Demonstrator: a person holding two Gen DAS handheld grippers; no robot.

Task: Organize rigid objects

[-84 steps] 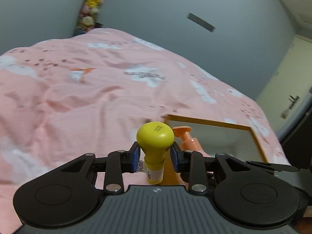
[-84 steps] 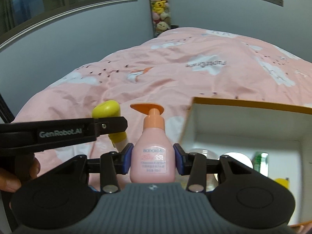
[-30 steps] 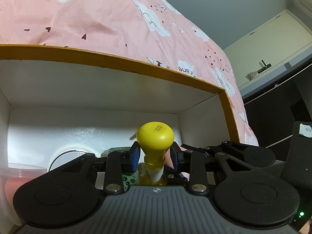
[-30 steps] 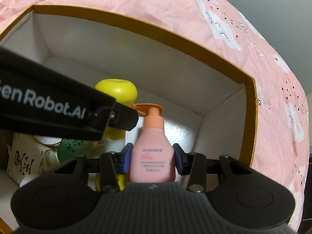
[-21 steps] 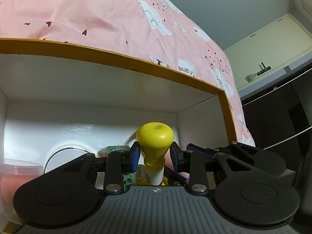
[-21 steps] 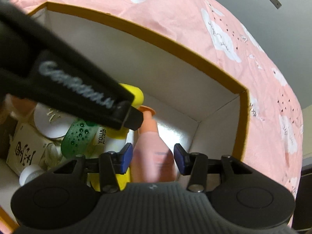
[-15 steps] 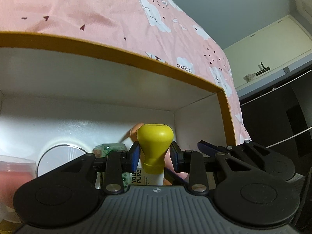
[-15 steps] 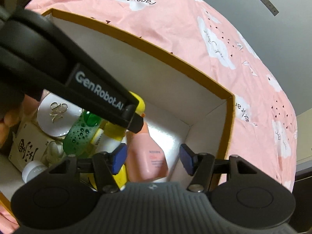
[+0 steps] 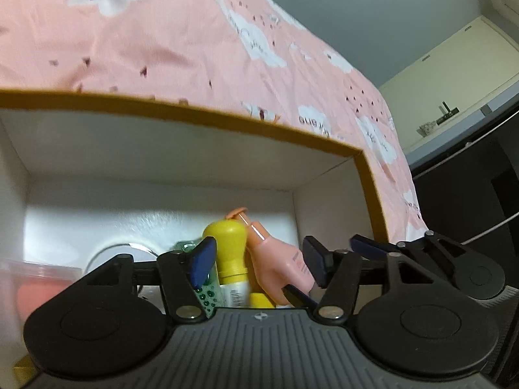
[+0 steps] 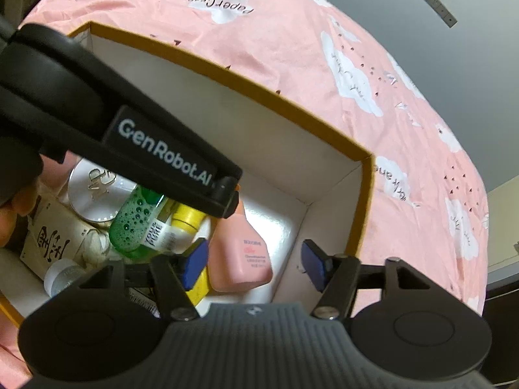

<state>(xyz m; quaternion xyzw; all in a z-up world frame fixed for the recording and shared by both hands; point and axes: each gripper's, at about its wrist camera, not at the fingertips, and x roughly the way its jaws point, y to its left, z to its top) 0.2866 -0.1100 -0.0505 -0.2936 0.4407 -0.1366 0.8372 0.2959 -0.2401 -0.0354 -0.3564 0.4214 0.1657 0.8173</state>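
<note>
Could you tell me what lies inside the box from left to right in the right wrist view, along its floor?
Patterned carton → round silver compact → green bottle → yellow-capped bottle → pink pump bottle.

- My left hand-held gripper [image 10: 223, 201] crosses the right wrist view, hiding the cap of the yellow-capped bottle [image 10: 189, 218] and the pump head of the pink bottle [image 10: 241, 256].
- In the left wrist view, my own gripper body covers the lower parts of both bottles and most of the green bottle [image 9: 206, 295].
- The box [image 10: 365, 201] runs off the left edge; its near wall is hidden.
- The print on the bedspread [image 9: 162, 32] is blurred.
- The clear tub [image 9: 29, 278] is cut off at the left.
</note>
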